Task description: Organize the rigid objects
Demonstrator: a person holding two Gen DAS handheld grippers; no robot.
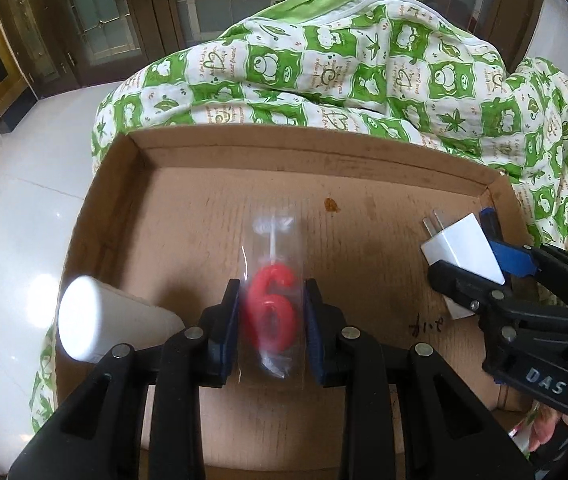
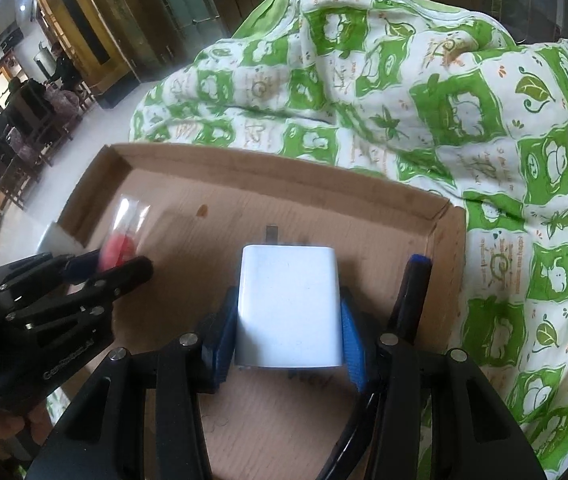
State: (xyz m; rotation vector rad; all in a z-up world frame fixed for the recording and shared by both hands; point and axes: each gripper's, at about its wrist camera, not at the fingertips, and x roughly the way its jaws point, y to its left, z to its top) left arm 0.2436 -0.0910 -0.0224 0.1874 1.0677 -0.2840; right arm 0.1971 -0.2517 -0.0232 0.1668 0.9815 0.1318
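The red "6" candle [image 1: 271, 307] in its clear wrapper sits clamped between the blue pads of the left gripper [image 1: 272, 312], held over the floor of the cardboard tray [image 1: 187, 216]. To its right, the right gripper [image 2: 290, 316] grasps the white plug adapter [image 2: 288, 306], prongs pointing away from it. A white cylinder [image 1: 95, 322] lies at the tray's edge left of the left gripper, and a green-and-white quilt [image 1: 364, 80] is heaped beyond the tray.

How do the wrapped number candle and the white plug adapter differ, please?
The number candle is red, shaped like a 6 and sealed in a clear wrapper; the plug adapter is a plain white block, unwrapped, with metal prongs. The candle sits between the left gripper's fingers, the adapter between the right gripper's. Both are over the cardboard tray.
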